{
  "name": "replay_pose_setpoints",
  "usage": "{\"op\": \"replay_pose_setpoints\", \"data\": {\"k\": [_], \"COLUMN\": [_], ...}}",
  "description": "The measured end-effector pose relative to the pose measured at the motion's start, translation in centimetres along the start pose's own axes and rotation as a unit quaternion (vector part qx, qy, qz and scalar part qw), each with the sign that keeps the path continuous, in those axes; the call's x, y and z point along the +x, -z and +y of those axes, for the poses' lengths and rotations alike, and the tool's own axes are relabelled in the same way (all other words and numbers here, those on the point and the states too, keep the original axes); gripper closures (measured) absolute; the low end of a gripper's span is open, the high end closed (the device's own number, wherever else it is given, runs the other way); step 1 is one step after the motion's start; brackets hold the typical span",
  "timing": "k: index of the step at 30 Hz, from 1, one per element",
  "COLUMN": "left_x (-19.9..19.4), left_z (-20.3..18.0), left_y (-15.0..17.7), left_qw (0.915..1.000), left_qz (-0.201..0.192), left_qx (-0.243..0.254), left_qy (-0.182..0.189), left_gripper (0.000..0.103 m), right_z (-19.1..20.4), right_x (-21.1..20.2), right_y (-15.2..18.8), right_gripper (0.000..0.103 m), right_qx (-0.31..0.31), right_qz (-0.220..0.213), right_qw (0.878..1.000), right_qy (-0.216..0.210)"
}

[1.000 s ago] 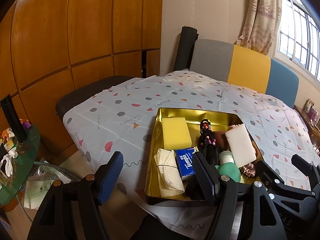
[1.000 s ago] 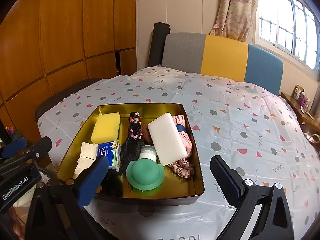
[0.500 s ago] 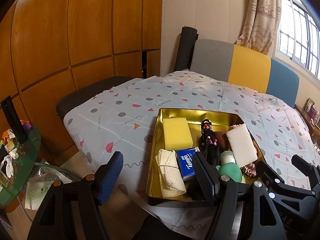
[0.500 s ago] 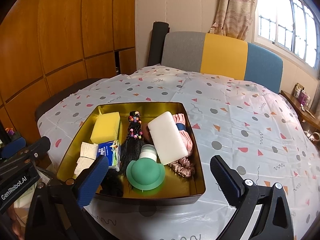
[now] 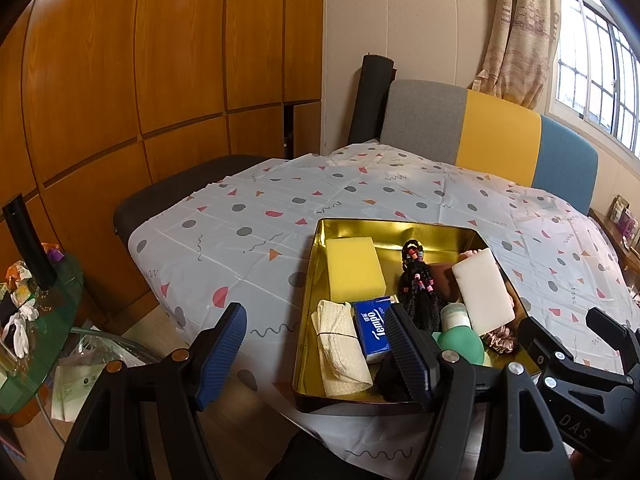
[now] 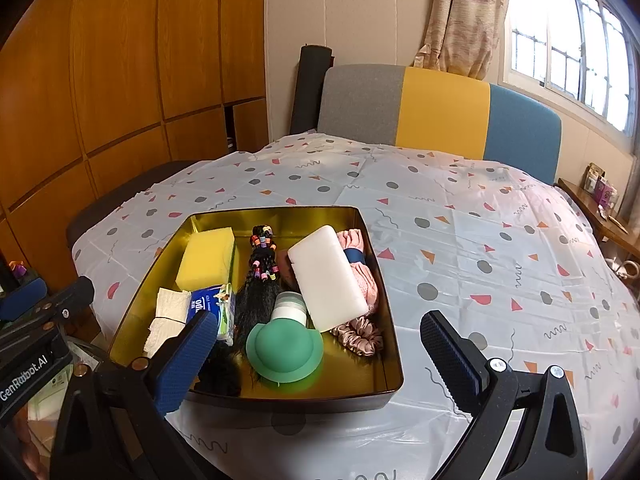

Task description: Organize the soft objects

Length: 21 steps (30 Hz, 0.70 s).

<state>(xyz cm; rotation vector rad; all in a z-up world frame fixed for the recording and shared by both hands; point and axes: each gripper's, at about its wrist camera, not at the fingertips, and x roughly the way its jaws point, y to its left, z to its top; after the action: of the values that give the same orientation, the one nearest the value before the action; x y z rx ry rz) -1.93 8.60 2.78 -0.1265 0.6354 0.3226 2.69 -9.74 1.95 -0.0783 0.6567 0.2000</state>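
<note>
The gold tin (image 6: 384, 360) sits on the patterned surface (image 6: 460, 216), near its front edge, and every soft thing is packed inside it.

Going left to right in the right wrist view: the folded cream cloth (image 6: 166, 320) lies against the left wall — limp and light, it will likely sag unless pinched across its bundled middle. Beside it, the blue tissue pack (image 6: 212, 308) is slick film over soft paper; a grip across its short sides should hold without crushing. Behind them, the yellow sponge (image 6: 206, 258) is springy and light, so a gripper can squeeze it across the width. The black braided hairpiece (image 6: 260, 280), with coloured beads, runs down the middle; it is floppy and would dangle, so I would take it near the beaded section. The green silicone cup (image 6: 285, 350) lies in front, rubbery and probably grippy, best caught at its brim. The white foam block (image 6: 326, 278) leans over pink fabric (image 6: 360, 264), compressible and easy to take across its narrow sides. The satin scrunchie (image 6: 358, 336) lies at the block's near end — slippery, best pinched through the ring.

The left gripper (image 5: 312, 344) hangs wide open and empty over the tin's near left corner. The right gripper (image 6: 316, 354) is likewise spread wide with nothing between its pads, just short of the tin's front wall.
</note>
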Motion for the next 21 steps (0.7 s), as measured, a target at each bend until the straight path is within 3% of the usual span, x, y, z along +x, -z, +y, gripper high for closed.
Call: {"op": "replay_pose_setpoints", "data": {"k": [21], "left_x": [0.13], "left_z": [0.09], "left_y": [0.07], "left_qw": [1.0000], "left_qz": [0.005], "left_qx": [0.001], "left_qy": [0.002], "left_gripper": [0.031], "right_z": [0.06], "right_x": [0.08], "right_y": [0.21], "right_gripper": [0.001], "right_qx": [0.001], "right_qz": [0.002], "right_qw": [1.000], "right_qy": [0.000]}}
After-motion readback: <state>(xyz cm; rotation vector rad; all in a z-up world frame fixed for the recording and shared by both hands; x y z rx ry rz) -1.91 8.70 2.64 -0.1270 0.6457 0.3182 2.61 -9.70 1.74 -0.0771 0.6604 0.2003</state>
